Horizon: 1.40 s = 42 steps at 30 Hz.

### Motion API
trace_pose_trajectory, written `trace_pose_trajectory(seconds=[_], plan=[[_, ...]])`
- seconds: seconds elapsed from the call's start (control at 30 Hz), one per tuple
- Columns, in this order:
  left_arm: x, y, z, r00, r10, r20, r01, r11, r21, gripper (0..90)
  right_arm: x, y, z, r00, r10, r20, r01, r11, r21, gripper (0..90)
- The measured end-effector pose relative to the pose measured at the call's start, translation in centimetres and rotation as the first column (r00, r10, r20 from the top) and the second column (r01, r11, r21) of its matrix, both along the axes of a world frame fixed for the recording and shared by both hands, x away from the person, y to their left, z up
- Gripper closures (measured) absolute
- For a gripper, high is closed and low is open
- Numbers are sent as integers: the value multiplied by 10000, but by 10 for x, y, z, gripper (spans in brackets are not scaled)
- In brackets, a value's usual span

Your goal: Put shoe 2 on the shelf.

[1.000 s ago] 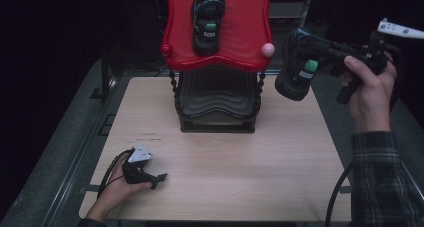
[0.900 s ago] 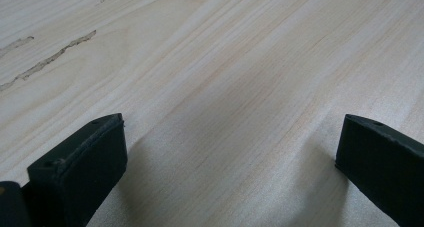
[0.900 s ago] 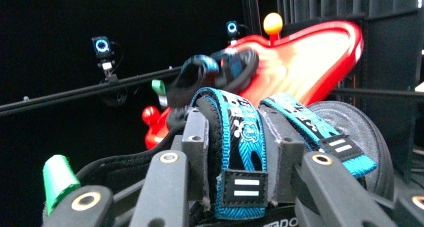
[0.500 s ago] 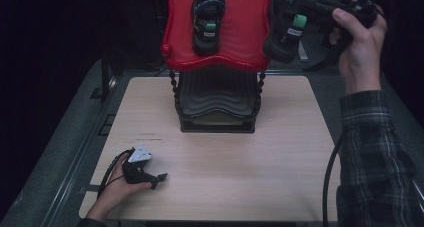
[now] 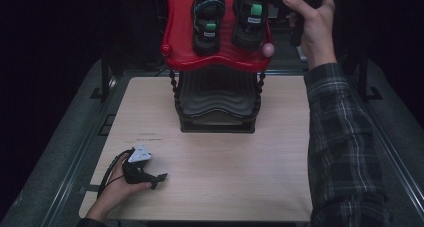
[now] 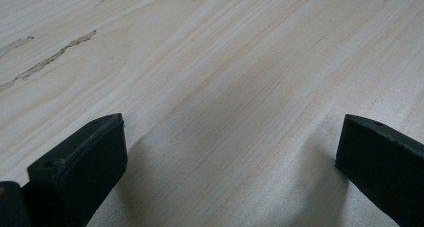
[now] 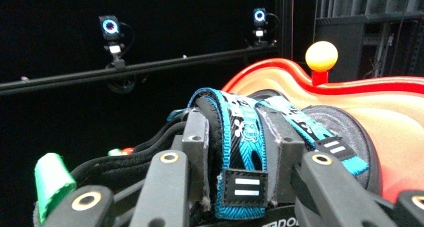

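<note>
Sandal point(image 5: 250, 17) number two is now arriving over the red tray point(image 5: 180, 42) at the far end of the desk point(image 5: 280, 152); a second ago you were carrying it well off to the right, clear of the rack. You are now holding it just right of the sandal already lying on the tray point(image 5: 208, 19), near the tray's right rim and its pink knob point(image 5: 268, 49). Whether its sole is touching the red surface yet, I cannot tell.

Your right hand-held gripper point(image 7: 235, 152) is clamping the blue patterned strap point(image 7: 242, 137), jaws partly closed with a pad pressing on each side of it, so the grip is firm. In the right gripper view the red tray is sitting just beyond the strap, which suggests you are lined up with it.

Your left hand-held gripper point(image 5: 145, 169) is resting on the near left of the desk, jaws wide apart with nothing but bare wood between them.

To my eye the carry is nearly finished: what is remaining is setting the sandal down beside its mate, then opening the jaws.
</note>
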<state>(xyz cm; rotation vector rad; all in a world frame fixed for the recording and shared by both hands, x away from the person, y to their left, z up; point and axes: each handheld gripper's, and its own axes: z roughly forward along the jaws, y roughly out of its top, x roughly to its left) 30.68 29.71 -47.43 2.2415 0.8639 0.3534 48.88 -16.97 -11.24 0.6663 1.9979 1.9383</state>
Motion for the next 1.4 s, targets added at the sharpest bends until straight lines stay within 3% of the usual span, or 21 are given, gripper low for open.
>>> trace_pose_trajectory(seconds=[0.17, 0.3, 0.43, 0.93, 1.03, 1.2, 1.4], plan=[[0, 0, 0, 10000, -12, 4, 12, 10000, 21, 0, 17, 11, 2, 9999, -172, 9, 172, 9991, -383, 676], [0, 0, 0, 10000, 6, 7, -6, 10000, -6, 0, 25, 16, 1, 9996, -280, -13, 279, 9985, -473, 675], [0, 0, 0, 10000, 7, 6, -7, 10000, -7, 0, 28, 22, -4, 9993, -374, -55, 368, 9956, -864, 675], [0, 0, 0, 10000, 2, 8, -2, 10000, 6, 0, 15, 31, -18, 9999, -18, 128, 36, 9895, -1444, 668], [0, 0, 0, 10000, 21, 10, -21, 10000, -19, 0, 11, 30, -19, 9995, -208, 218, 237, 9893, -1438, 658], [0, 0, 0, 10000, -1, 1, 1, 10000, 2, 0, 3, 25, -15, 9985, -539, 110, 549, 9884, -1415, 490], [0, 0, 0, 10000, -8, -10, 8, 10000, 9, 0, -21, 1, -13, 9933, -1133, 229, 1154, 9836, -1388, 340]])
